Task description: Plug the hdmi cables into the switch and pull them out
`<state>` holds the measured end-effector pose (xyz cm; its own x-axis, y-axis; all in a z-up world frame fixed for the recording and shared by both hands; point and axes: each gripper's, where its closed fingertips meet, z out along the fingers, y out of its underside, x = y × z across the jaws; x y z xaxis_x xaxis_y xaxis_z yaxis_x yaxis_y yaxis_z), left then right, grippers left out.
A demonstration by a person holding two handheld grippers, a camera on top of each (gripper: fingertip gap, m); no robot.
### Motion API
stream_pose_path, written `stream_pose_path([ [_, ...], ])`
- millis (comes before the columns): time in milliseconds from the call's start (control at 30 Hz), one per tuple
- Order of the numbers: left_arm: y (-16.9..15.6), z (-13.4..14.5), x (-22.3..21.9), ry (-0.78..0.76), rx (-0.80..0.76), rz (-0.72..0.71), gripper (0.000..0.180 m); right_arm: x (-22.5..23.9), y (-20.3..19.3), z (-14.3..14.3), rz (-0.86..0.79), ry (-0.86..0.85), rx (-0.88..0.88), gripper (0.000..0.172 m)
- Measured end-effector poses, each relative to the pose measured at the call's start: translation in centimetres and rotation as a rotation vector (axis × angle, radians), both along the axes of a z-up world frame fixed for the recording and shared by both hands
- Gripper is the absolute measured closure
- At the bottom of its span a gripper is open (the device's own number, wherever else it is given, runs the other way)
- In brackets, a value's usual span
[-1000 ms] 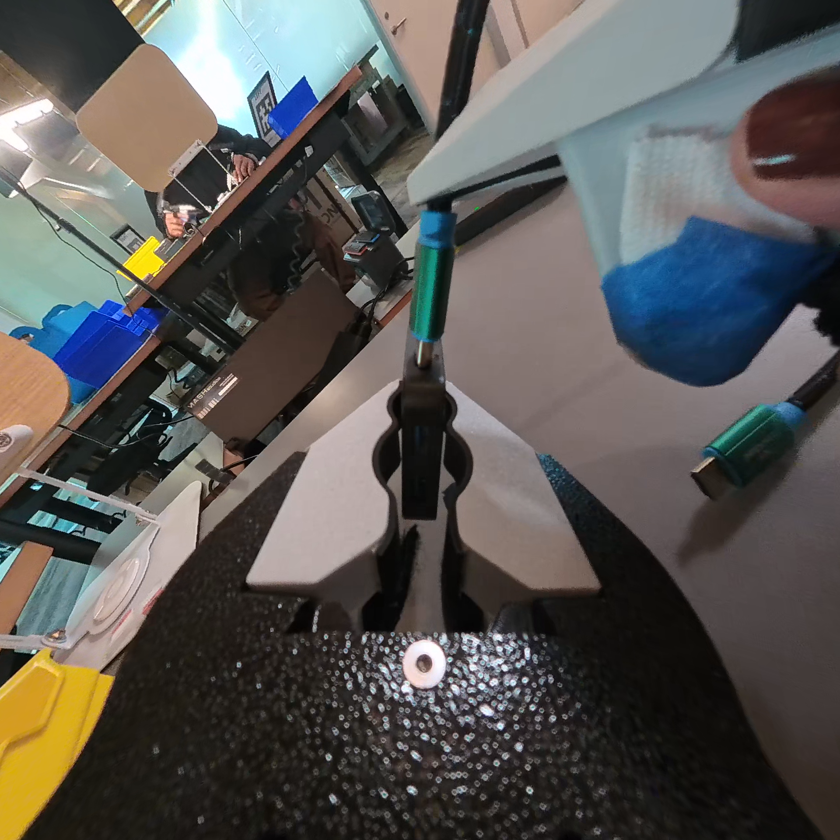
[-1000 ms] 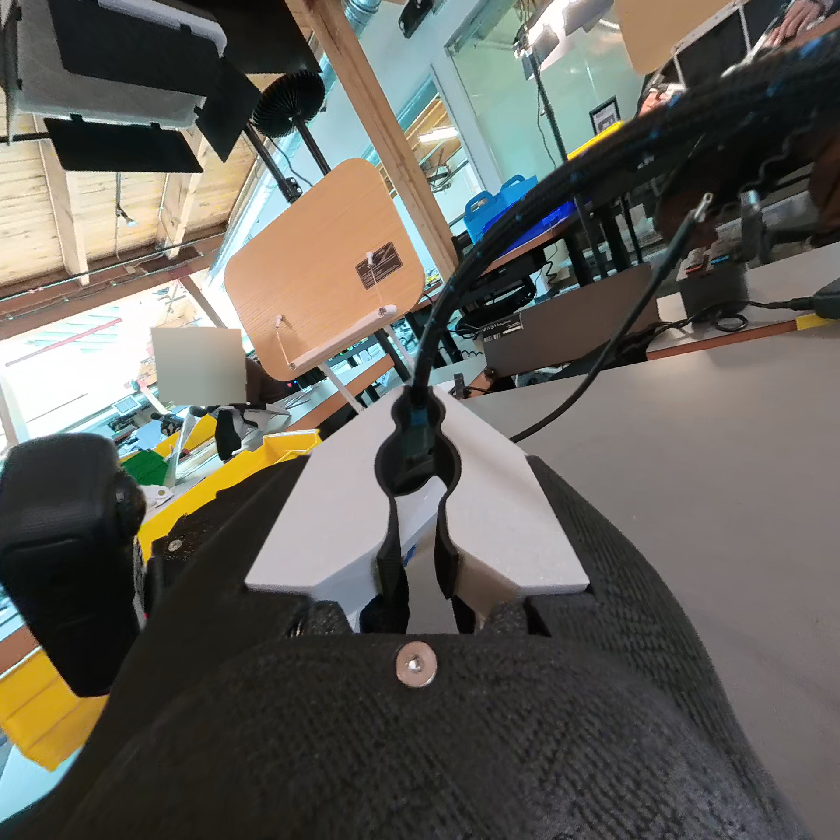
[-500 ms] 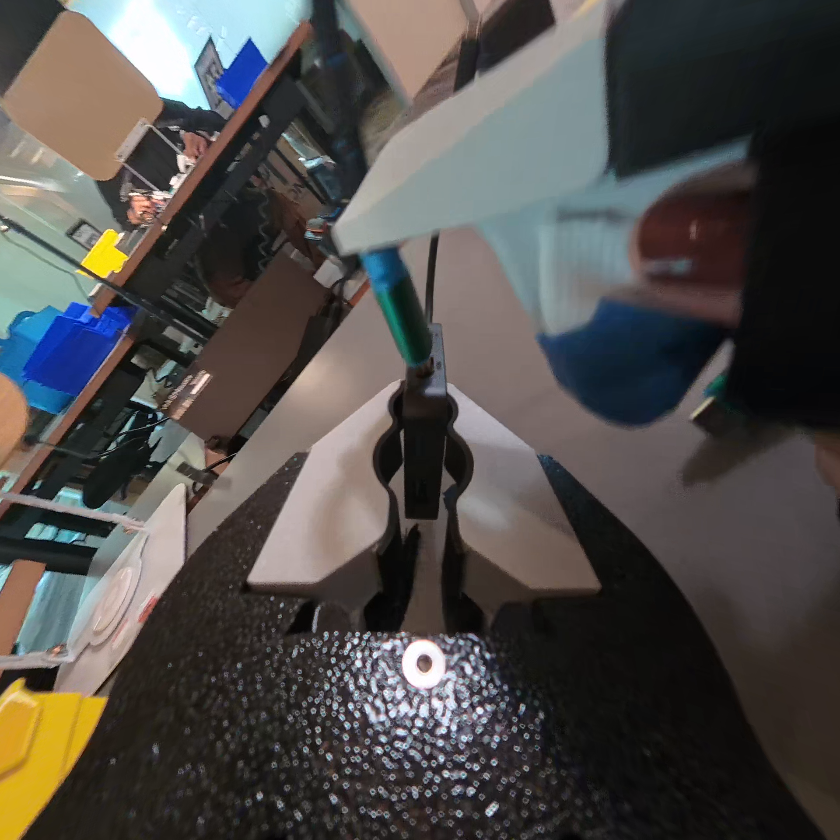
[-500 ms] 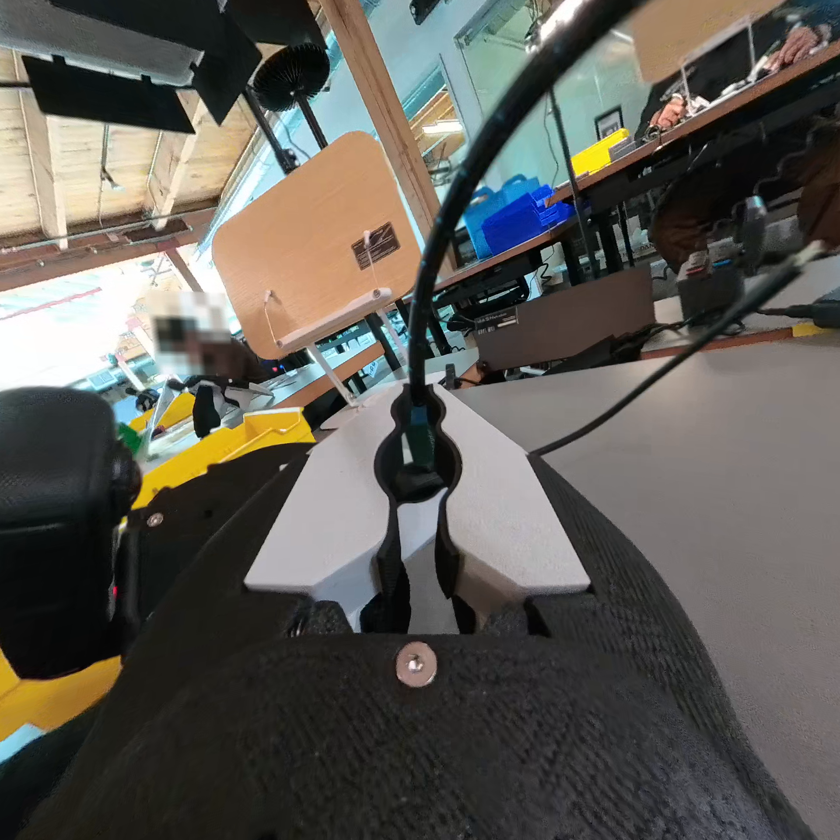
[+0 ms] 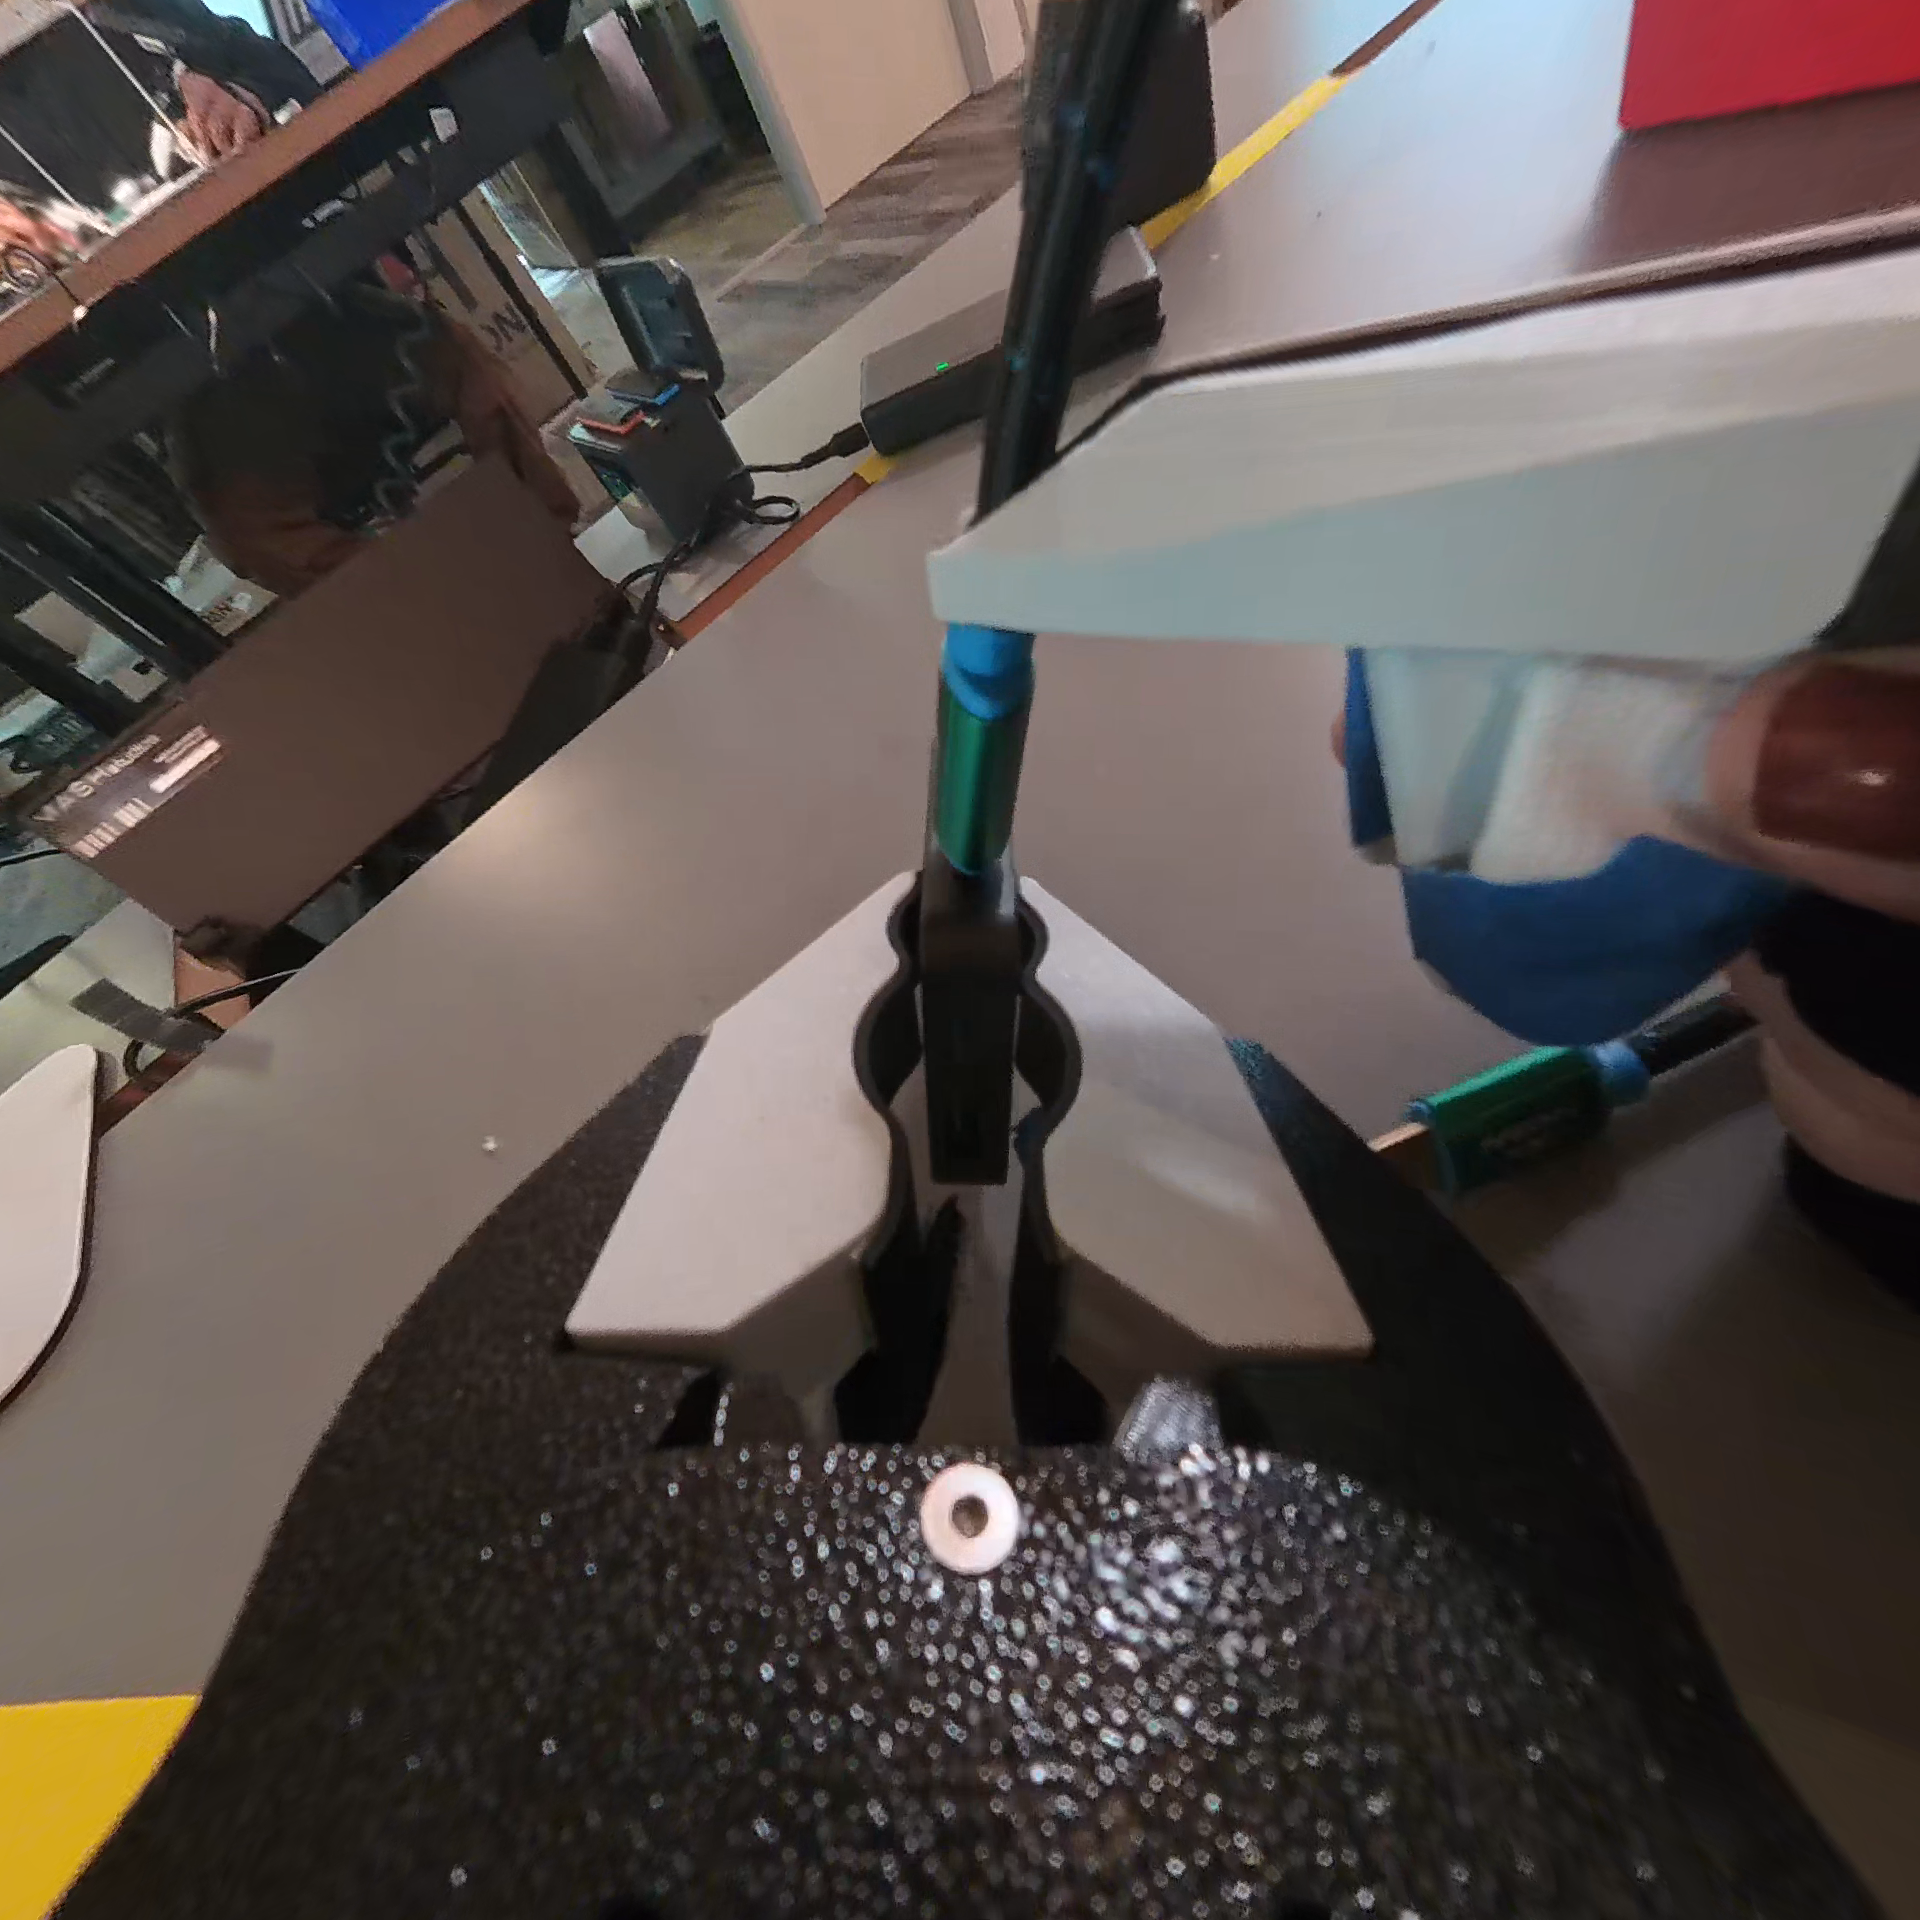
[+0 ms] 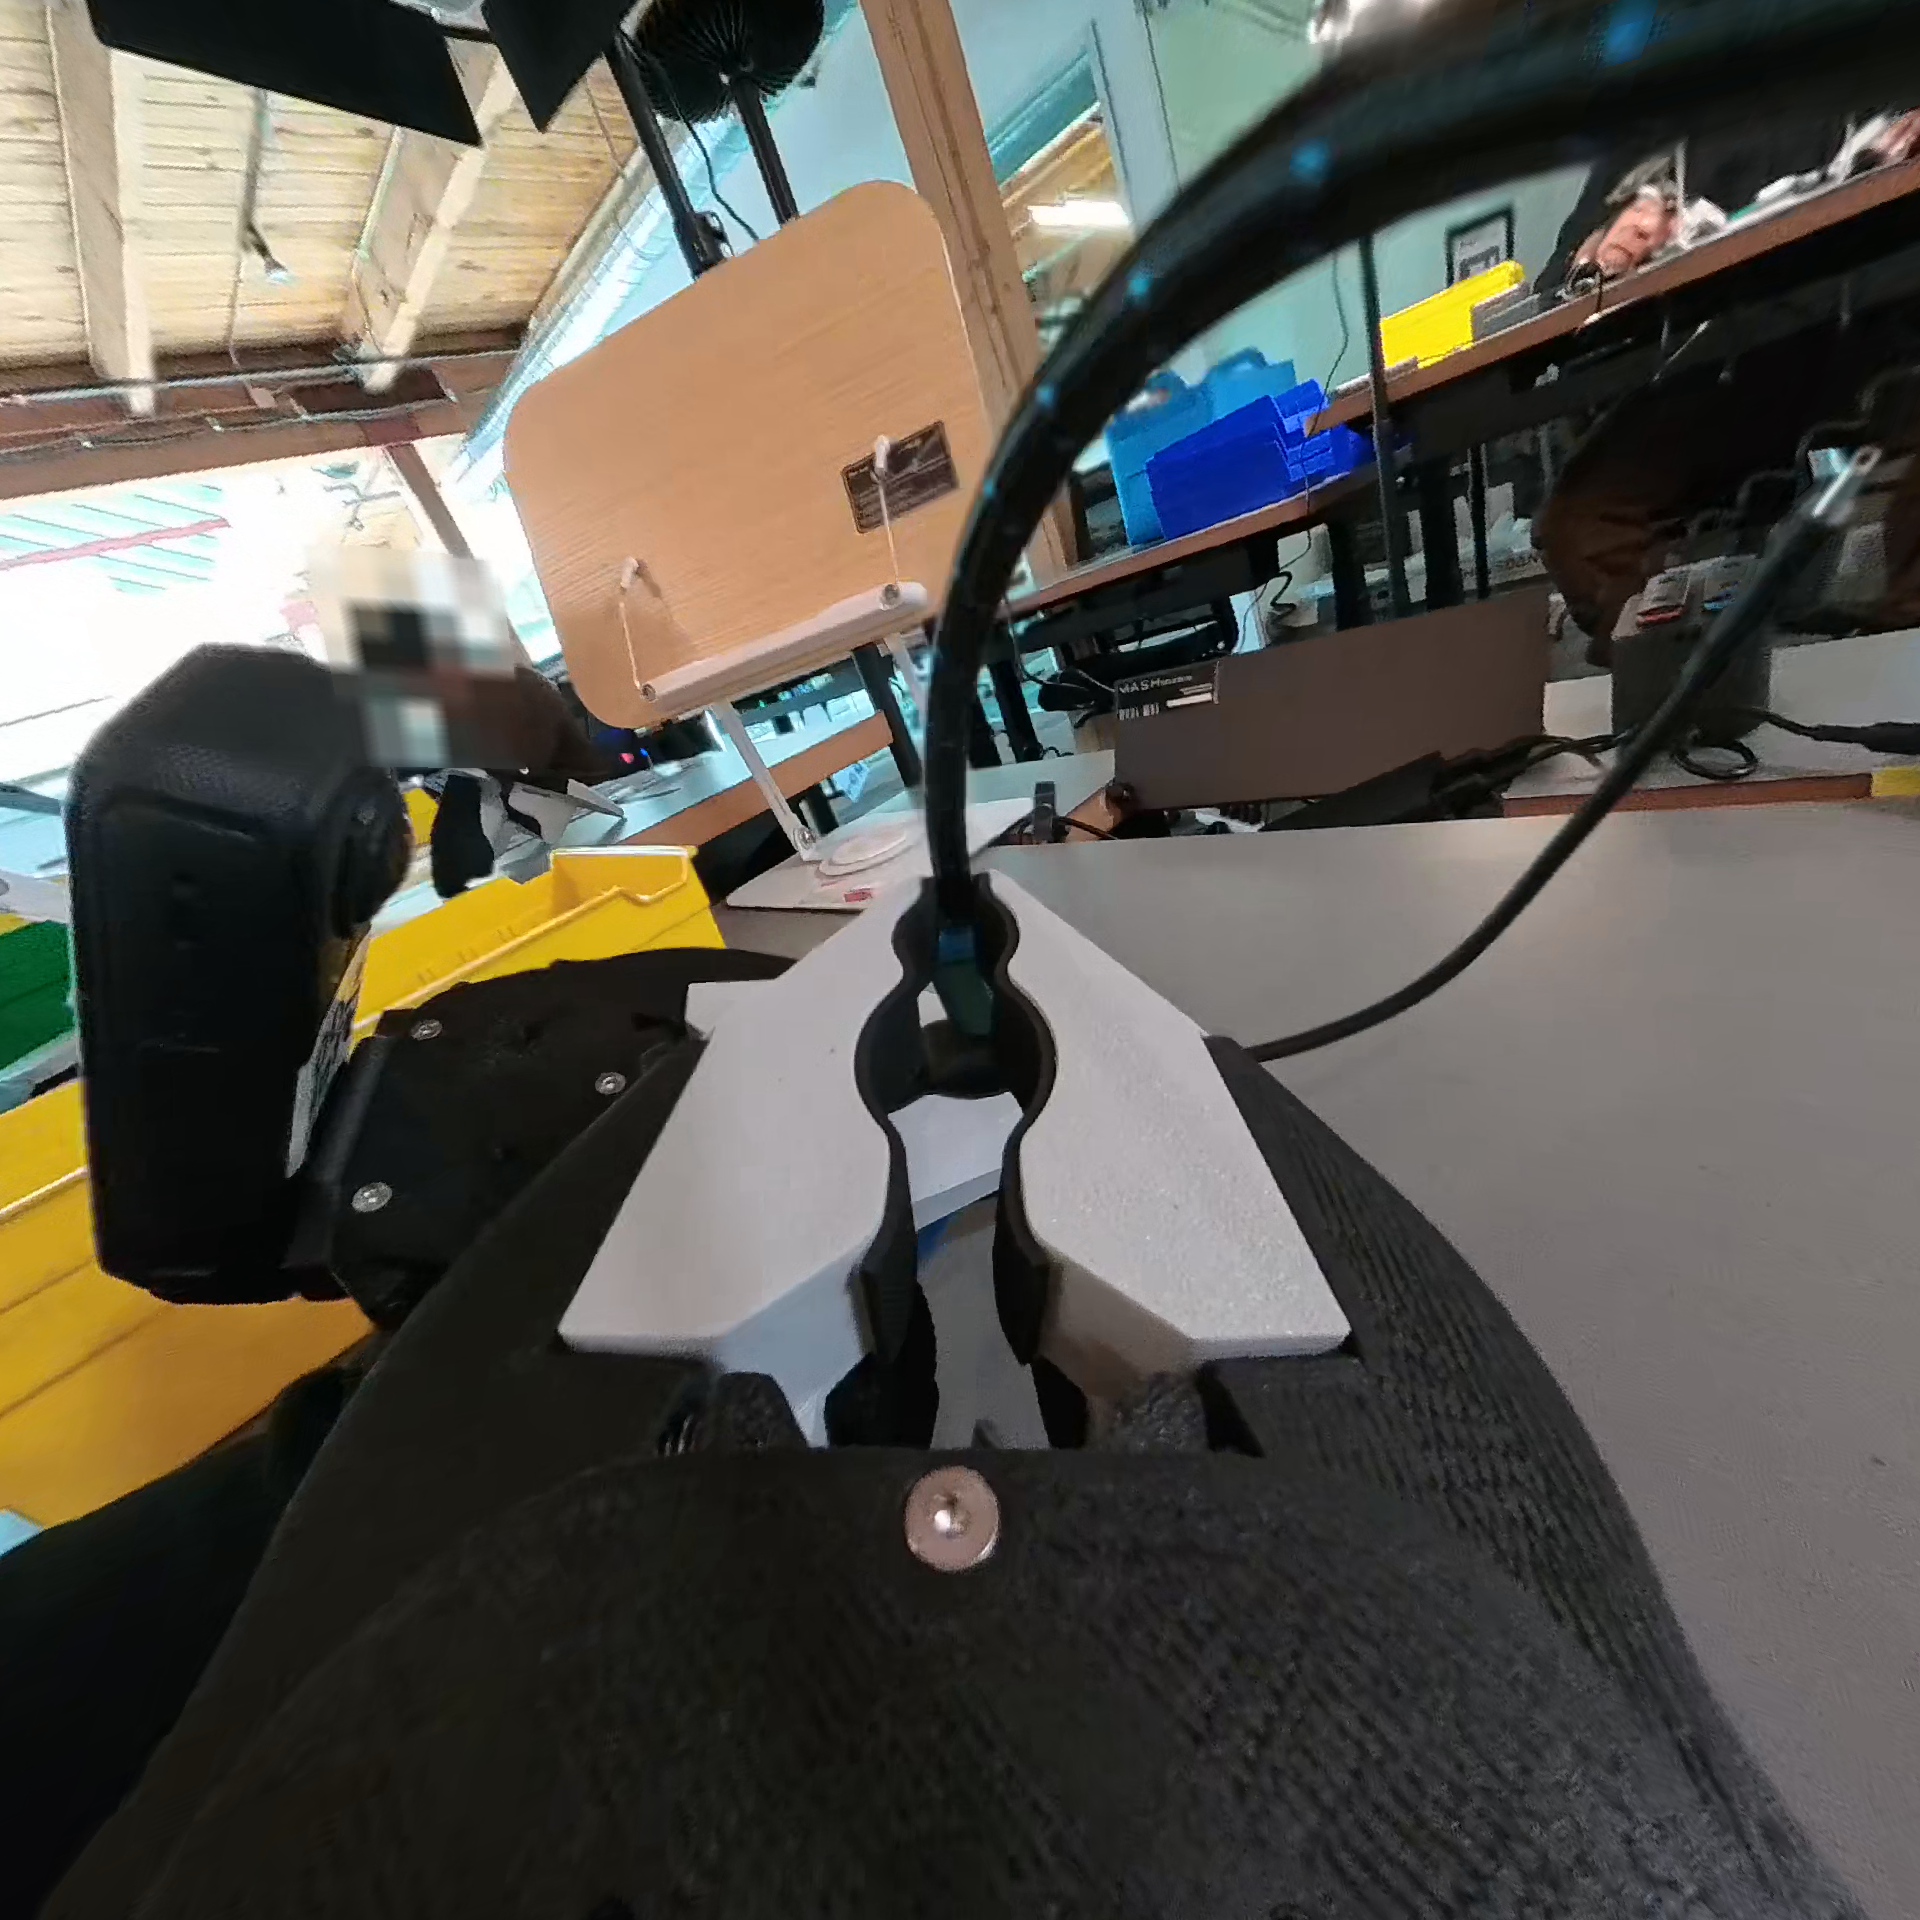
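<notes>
Since half a second ago the green HDMI plug (image 5: pixel 979 774) has straightened from a slant to stand nearly upright at the switch's end. Left claw (image 5: pixel 966 940) clamps the black HDMI switch (image 5: pixel 966 1023) above the grey table (image 5: pixel 540 997). Right claw (image 6: pixel 961 940) grips the plug at its blue collar (image 6: pixel 954 948), its black cable (image 6: pixel 1049 416) arching overhead. Another green plug (image 5: pixel 1517 1112) lies on the table near a gloved hand (image 5: pixel 1621 862)

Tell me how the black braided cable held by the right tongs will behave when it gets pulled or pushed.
The black cable will probably flex rather than stay stiff: it rises from the right tongs in a broad arch. Pushing would likely buckle it. Its green plug looks rigid and metal-sleeved, so it is probably the better place to grip. The braided jacket is probably not slippery.
</notes>
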<state>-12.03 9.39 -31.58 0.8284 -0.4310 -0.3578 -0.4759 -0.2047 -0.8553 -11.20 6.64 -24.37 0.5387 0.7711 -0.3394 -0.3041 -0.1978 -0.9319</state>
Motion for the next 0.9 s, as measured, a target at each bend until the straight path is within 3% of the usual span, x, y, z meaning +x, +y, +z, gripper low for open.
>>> stream_pose_path([
  [300,0.0,-0.7,0.1,0.027,-0.035,-0.021,0.171,0.4,1.5,-1.3,0.015,-0.039,-0.103,0.167],
  [767,-0.1,-0.1,0.8,-0.062,-0.027,-0.065,0.170,-0.1,0.0,-0.5,-0.034,-0.123,0.096,0.167],
  [833,-0.1,0.6,0.5,-0.128,-0.016,-0.054,0.170,-0.2,-2.1,1.3,-0.005,-0.107,0.222,0.138],
  [900,0.0,1.7,-0.3,-0.219,0.010,-0.035,0.170,-0.1,-5.5,3.5,0.051,-0.070,0.369,0.128],
])
